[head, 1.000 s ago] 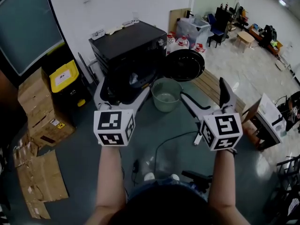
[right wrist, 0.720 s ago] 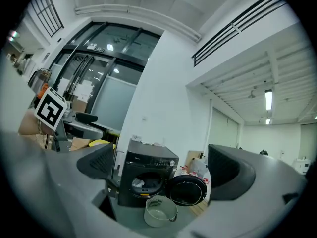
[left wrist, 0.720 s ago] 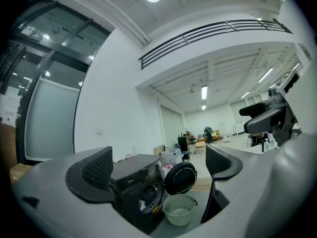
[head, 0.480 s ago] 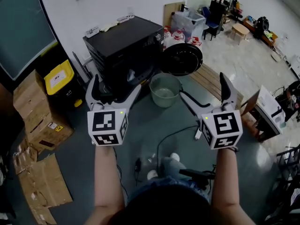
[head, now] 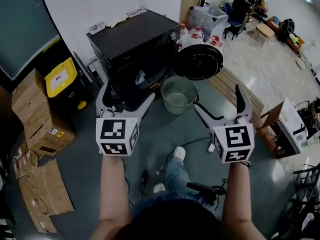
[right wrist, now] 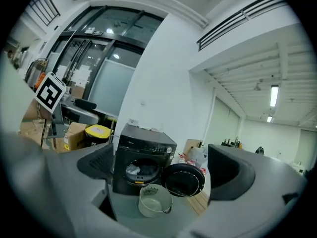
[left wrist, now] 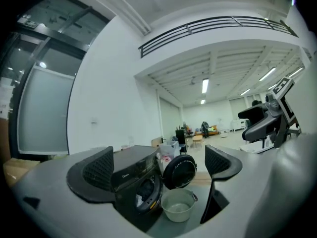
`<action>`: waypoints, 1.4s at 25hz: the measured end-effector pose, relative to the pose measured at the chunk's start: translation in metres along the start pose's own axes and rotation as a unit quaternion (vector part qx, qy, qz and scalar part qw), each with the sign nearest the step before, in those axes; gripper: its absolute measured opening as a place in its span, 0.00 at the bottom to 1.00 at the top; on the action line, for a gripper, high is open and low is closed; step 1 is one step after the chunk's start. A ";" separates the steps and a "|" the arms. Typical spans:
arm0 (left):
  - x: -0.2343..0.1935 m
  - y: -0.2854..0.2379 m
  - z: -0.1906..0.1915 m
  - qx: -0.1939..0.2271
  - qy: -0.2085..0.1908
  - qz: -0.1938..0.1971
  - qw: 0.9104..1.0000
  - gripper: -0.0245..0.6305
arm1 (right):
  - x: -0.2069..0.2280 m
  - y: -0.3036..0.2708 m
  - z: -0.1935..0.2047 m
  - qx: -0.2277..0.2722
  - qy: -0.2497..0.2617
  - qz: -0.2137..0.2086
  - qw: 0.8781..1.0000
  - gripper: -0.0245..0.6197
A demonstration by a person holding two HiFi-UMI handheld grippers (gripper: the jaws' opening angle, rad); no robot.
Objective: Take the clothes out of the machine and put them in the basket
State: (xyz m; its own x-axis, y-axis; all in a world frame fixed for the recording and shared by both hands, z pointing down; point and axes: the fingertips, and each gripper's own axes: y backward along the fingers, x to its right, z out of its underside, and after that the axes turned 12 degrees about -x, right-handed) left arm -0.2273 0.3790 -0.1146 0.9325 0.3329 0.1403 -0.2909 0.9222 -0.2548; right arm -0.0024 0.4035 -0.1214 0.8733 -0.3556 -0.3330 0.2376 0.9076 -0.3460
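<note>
Straight ahead, facing a black front-loading washing machine in the upper middle of the head view, with its round door swung open toward the right. Inside the drum mouth, clothes: a pale piece against darker ones, not yet touched. Just below the door and in front of the machine, on the grey-green floor, a pale green round basket, upright and empty. Left of centre, holding out the left gripper, jaws spread wide with nothing between them; through its own view, only machine, door and basket well beyond the pads. Right of centre, likewise holding out the right gripper, jaws wide apart and gripping nothing, well short of the basket. Toward the left edge, beside the machine, a yellow-lidded bin and stacked cardboard boxes. Lower down, between the two forearms, a white shoe on the floor.
</note>
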 end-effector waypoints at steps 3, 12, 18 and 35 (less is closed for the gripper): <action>-0.002 -0.033 -0.008 -0.003 -0.009 -0.007 1.000 0.88 | 0.021 -0.032 0.004 0.001 -0.015 -0.005 1.000 0.92; -0.001 -0.154 -0.044 -0.026 0.002 0.006 1.000 0.88 | 0.100 -0.136 -0.011 -0.002 -0.017 -0.022 1.000 0.92; 0.001 -0.225 -0.071 -0.022 -0.001 -0.002 1.000 0.88 | 0.152 -0.194 -0.021 0.006 -0.021 -0.024 0.999 0.92; 0.007 -0.308 -0.052 -0.053 0.012 0.007 0.999 0.88 | 0.192 -0.262 0.011 -0.025 -0.072 -0.023 0.997 0.92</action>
State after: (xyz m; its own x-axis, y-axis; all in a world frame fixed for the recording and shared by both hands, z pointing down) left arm -0.1200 0.0874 -0.0852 0.9333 0.3404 0.1141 -0.2815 0.8911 -0.3560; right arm 0.1074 0.1002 -0.0852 0.9146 -0.3583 -0.1877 0.2613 0.8776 -0.4020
